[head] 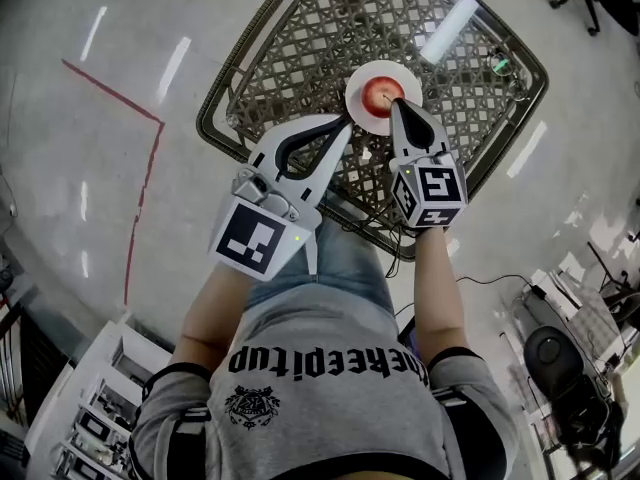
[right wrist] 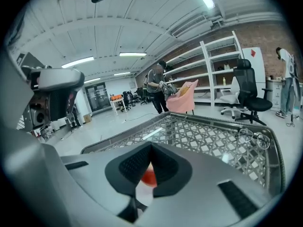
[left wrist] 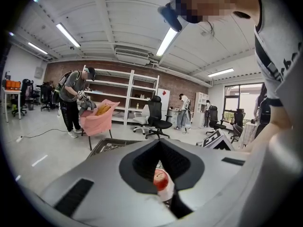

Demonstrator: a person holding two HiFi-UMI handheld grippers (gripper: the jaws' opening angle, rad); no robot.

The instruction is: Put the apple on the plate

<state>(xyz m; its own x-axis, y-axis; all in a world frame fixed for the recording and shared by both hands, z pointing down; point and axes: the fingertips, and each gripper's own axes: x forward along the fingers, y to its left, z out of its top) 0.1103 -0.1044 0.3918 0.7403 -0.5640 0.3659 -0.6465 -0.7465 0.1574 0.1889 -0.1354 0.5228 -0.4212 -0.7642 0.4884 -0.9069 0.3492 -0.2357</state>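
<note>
A red apple (head: pixel 378 92) lies on a small white plate (head: pixel 352 86) on a woven lattice table (head: pixel 300 28). My right gripper (head: pixel 394 103) is shut, its tips at the apple's near edge, and nothing shows between the jaws. My left gripper (head: pixel 346 125) is also shut and empty, just short of the plate's near-left rim. In the left gripper view the apple (left wrist: pixel 161 178) and plate (left wrist: pixel 165 194) show through the gap behind the closed jaws. The right gripper view shows the apple (right wrist: pixel 148 176) the same way, above the plate (right wrist: pixel 143 194).
The table's raised rim (head: pixel 215 118) runs around the lattice top. A red tape line (head: pixel 140 108) marks the floor at left. Cables and equipment (head: pixel 570 358) sit at the right. A person stands by a pink chair (left wrist: pixel 97 119); a black office chair (left wrist: pixel 156 117) is behind the table.
</note>
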